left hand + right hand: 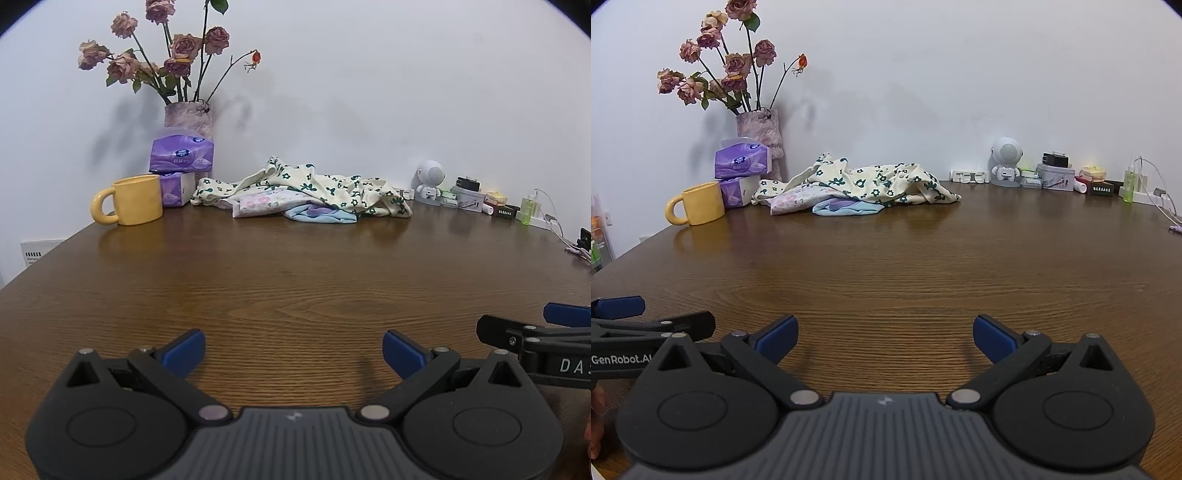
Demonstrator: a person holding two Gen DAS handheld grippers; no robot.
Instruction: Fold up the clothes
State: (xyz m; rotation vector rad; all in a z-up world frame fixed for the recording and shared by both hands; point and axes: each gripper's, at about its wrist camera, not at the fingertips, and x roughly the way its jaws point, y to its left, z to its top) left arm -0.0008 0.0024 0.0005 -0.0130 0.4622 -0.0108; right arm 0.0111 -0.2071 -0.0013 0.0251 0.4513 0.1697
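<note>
A crumpled pile of clothes [306, 192] [857, 186] lies at the far side of the wooden table [280, 280] [894, 266], by the wall. On top is a cream garment with dark green flowers [332, 184]; under it show a pale pink floral piece [258, 203] and a light blue piece [321, 216]. My left gripper [293, 352] hovers over the near part of the table, open, nothing between its blue pads. My right gripper [884, 338] stands beside it, also open and empty. Each gripper shows at the edge of the other's view.
A yellow mug [129, 201] [698, 205], two purple tissue packs [181, 158] [742, 162] and a vase of dried roses [188, 118] [759, 127] stand at the back left. A white astronaut figure [430, 181] [1006, 162], small boxes, a green bottle [1129, 184] and cables line the back right.
</note>
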